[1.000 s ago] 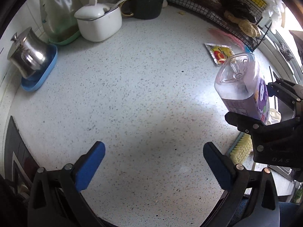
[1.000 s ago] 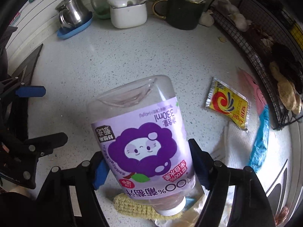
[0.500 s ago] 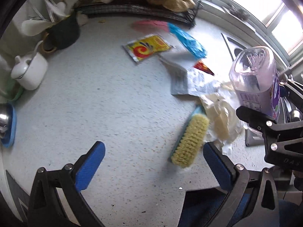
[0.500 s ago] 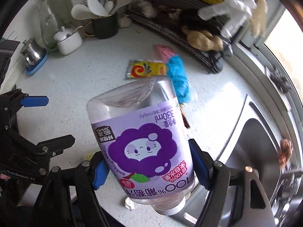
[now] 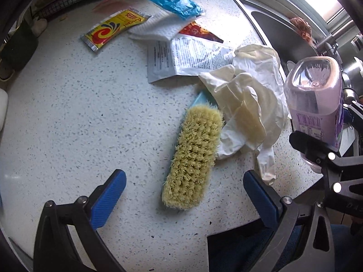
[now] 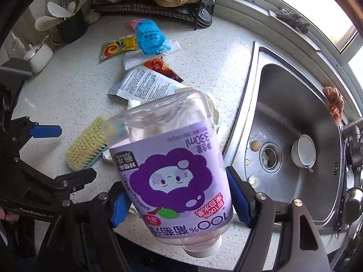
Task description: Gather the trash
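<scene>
The right gripper point(image 6: 174, 201) grips the bottle point(image 6: 172, 176), cap toward the camera. The left gripper point(image 5: 183, 195), jaws open and empty, hangs over the desk point(image 5: 79, 124) litter; the glove point(image 5: 247, 104) lies just ahead, right of centre.

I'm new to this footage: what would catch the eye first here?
The purple juice bottle, held upside down in the right gripper, fills that view. Beneath the open left gripper lies a yellow scrub brush beside crumpled gloves, with wrappers scattered behind near the sink.
</scene>
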`<state>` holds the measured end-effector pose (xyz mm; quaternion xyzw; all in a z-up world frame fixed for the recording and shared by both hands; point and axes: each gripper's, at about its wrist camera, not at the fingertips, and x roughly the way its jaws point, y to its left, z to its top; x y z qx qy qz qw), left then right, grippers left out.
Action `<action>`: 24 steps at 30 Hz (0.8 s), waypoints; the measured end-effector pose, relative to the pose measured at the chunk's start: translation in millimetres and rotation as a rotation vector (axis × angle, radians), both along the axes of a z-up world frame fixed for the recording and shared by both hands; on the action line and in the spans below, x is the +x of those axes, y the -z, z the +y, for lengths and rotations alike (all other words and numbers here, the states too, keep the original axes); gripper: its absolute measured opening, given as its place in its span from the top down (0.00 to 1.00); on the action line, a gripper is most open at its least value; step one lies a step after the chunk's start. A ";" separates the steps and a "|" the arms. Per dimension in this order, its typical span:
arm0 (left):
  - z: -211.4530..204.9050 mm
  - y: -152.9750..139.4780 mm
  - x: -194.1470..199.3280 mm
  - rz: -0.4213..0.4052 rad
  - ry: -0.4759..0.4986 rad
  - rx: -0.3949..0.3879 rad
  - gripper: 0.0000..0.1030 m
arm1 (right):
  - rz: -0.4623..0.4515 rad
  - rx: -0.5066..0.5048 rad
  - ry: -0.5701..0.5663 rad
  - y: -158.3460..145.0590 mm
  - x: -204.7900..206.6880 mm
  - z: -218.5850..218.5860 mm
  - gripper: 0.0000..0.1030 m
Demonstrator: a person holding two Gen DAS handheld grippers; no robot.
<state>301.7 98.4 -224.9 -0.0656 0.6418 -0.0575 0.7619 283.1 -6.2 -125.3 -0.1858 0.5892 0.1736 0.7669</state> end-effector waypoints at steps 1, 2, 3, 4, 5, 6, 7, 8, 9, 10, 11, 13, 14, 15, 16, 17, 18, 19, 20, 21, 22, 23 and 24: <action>-0.7 3.5 1.3 0.007 0.003 0.004 0.01 | 0.007 -0.003 0.005 2.8 -0.1 -0.1 0.29; -2.7 5.6 1.1 0.015 0.010 0.010 0.04 | 0.014 -0.006 0.011 5.3 0.2 -0.3 0.29; -4.6 8.7 3.9 0.019 0.019 0.024 0.07 | 0.019 -0.005 0.018 7.5 1.1 -1.0 0.29; -7.0 8.3 4.3 0.002 0.032 0.056 0.10 | 0.023 -0.004 0.027 8.3 1.7 -2.3 0.29; -9.1 8.6 5.0 -0.001 0.043 0.080 0.15 | 0.025 -0.003 0.032 9.0 1.8 -2.9 0.29; -10.9 8.9 6.0 -0.005 0.054 0.094 0.16 | 0.027 -0.001 0.038 9.1 1.7 -3.6 0.29; -12.4 9.7 7.6 -0.009 0.064 0.101 0.16 | 0.030 0.001 0.044 9.5 1.7 -4.3 0.29; -14.9 10.3 9.3 -0.012 0.076 0.110 0.16 | 0.034 0.002 0.049 10.4 1.9 -5.0 0.29; -17.0 10.9 10.8 -0.010 0.083 0.118 0.16 | 0.038 0.001 0.054 11.1 1.8 -5.8 0.29; -19.7 11.7 12.6 -0.005 0.086 0.124 0.17 | 0.042 0.002 0.058 12.0 2.0 -6.6 0.29; -22.8 12.3 13.7 0.000 0.089 0.135 0.19 | 0.045 0.005 0.061 12.3 2.3 -7.3 0.29; -28.0 10.7 13.6 -0.002 0.072 0.155 0.29 | 0.044 0.009 0.066 13.0 3.3 -9.2 0.29; -31.5 8.7 13.8 -0.013 0.056 0.155 0.40 | 0.043 0.014 0.068 12.4 3.6 -9.9 0.29; -33.5 7.0 14.1 -0.019 0.054 0.153 0.53 | 0.044 0.023 0.072 12.1 4.1 -10.9 0.29; -32.9 4.4 10.2 -0.025 0.052 0.151 0.61 | 0.043 0.029 0.074 11.4 4.5 -11.6 0.29; -31.9 2.3 7.8 -0.022 0.033 0.150 0.62 | 0.040 0.034 0.072 10.6 4.5 -12.1 0.29; -29.1 2.0 6.6 -0.020 0.006 0.141 0.63 | 0.039 0.037 0.069 10.0 4.4 -12.4 0.29; -27.8 2.4 6.0 -0.016 -0.017 0.135 0.63 | 0.037 0.036 0.063 10.1 3.9 -12.3 0.29; -26.6 1.5 2.2 -0.011 -0.023 0.135 0.63 | 0.036 0.038 0.056 10.0 3.0 -12.3 0.29; -26.7 1.7 0.7 -0.006 -0.028 0.132 0.63 | 0.037 0.042 0.051 10.0 2.0 -12.3 0.29; -25.4 0.7 -2.2 -0.008 -0.043 0.127 0.63 | 0.039 0.048 0.046 10.0 0.9 -12.9 0.29; -24.2 -1.3 -5.1 -0.011 -0.060 0.120 0.63 | 0.042 0.054 0.040 9.6 -0.1 -13.6 0.29; -23.4 -4.0 -7.5 -0.018 -0.075 0.112 0.63 | 0.042 0.060 0.034 8.8 -1.6 -14.1 0.29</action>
